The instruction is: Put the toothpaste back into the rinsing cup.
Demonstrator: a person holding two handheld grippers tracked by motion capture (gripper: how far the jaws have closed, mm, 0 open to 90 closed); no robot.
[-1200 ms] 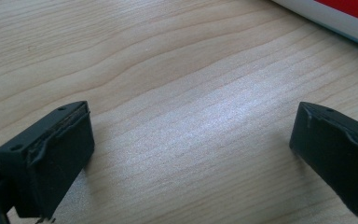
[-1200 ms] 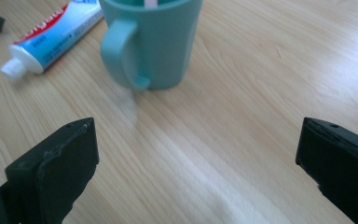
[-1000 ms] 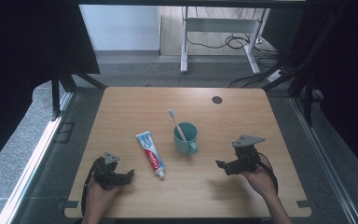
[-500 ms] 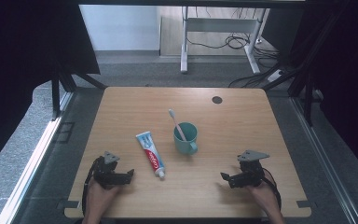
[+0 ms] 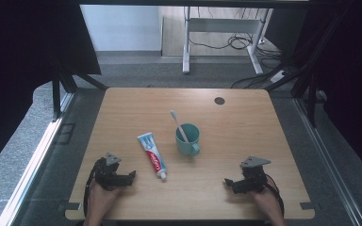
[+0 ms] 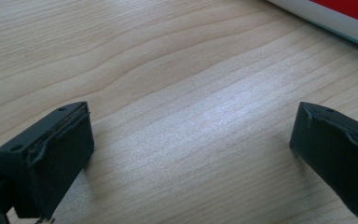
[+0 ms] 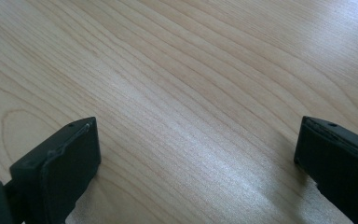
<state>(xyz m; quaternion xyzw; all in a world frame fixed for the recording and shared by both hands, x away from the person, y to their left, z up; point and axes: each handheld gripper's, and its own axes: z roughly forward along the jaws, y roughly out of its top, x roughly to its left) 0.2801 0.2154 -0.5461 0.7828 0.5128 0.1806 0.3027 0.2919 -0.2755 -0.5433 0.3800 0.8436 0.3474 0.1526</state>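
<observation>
Right gripper point(image 5: 229, 182) drawn back toward table edge, toothbrush point(image 5: 178, 125) standing in teal cup point(image 5: 187, 139), both jaws spread.

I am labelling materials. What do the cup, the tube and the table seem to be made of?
Cup: likely plastic, plain matte teal.
Tube: probably soft plastic, glossy printed white, red and blue.
Table: pale wood or wood-look laminate; grain lines show.

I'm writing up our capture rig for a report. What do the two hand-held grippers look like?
Both are black. The left hand-held gripper and the right hand-held gripper each carry a grey three-cornered plate on top and trail a black cable back past the hand. Seen close in the gripper views, each has two blocky matte black jaws with flat inner pads and small holes near the tips.
</observation>
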